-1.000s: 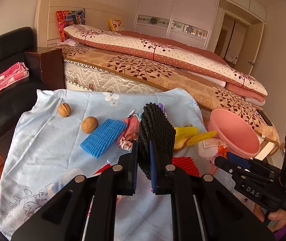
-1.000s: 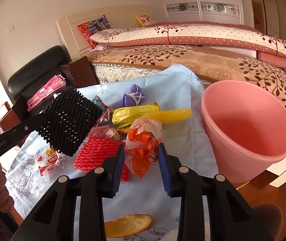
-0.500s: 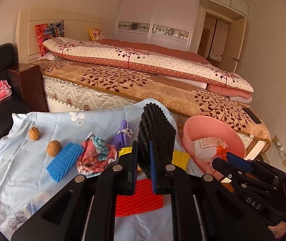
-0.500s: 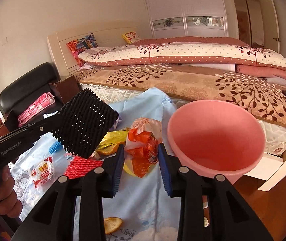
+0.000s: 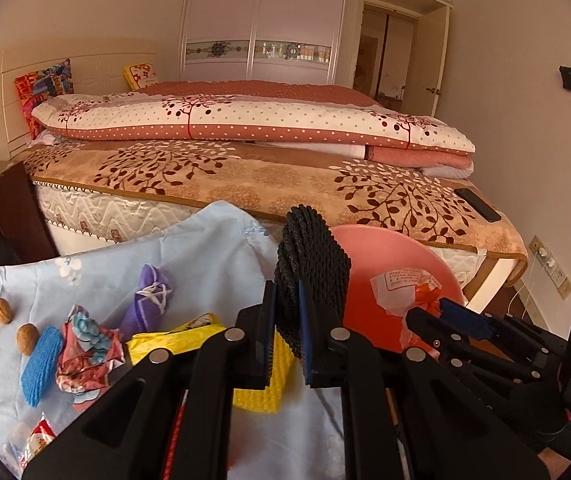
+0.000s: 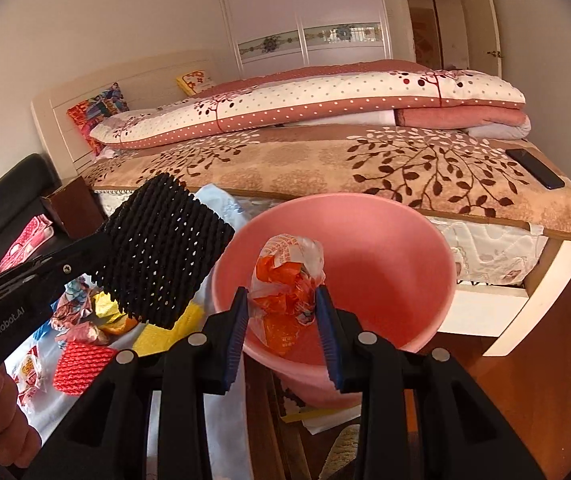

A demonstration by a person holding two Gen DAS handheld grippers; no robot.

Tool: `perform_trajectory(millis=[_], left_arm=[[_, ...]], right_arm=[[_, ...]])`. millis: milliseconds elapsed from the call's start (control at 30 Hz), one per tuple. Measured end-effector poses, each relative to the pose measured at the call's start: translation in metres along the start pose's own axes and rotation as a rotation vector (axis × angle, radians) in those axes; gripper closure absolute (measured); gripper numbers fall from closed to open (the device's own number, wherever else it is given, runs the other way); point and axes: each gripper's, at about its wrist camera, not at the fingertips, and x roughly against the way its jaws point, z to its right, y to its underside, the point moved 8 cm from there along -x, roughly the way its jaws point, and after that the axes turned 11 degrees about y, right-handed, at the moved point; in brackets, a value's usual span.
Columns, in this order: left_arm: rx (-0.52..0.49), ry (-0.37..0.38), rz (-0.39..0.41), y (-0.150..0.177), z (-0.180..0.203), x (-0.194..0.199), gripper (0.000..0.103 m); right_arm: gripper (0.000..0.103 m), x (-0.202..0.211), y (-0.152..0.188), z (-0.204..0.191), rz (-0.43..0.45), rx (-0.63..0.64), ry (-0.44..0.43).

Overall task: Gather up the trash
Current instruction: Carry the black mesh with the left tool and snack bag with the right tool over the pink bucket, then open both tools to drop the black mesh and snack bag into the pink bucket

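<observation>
My left gripper [image 5: 287, 336] is shut on a black foam net sleeve [image 5: 311, 276] and holds it in the air just left of the pink bin [image 5: 397, 276]; the sleeve also shows in the right wrist view [image 6: 165, 252]. My right gripper [image 6: 283, 334] is shut on a crumpled orange and white wrapper [image 6: 287, 288] and holds it over the mouth of the pink bin [image 6: 385, 248]. The wrapper also shows in the left wrist view [image 5: 403, 288]. More trash lies on the light blue cloth [image 5: 97, 272].
On the cloth lie a yellow foam net [image 5: 261, 384], a yellow wrapper [image 5: 173, 338], a purple pouch [image 5: 149, 296], a crumpled red wrapper [image 5: 85, 352], a blue foam net [image 5: 39, 364], two walnuts [image 5: 27, 334] and a red foam net [image 6: 81, 366]. A bed [image 5: 245, 168] stands behind.
Both grippers have moved right toward the pink bin with their loads. The wrapper is now over the bin's mouth and the black sleeve is beside its rim.
</observation>
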Motion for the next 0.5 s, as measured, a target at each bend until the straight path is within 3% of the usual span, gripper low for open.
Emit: perform_trajectory(millis=[500], left_arm=[[-0.033, 0.034, -0.124, 0.008, 0.036, -0.079, 0.092]], right_arm=[[0.068, -0.044, 0.007, 0.050, -0.085, -0.069, 0.078]])
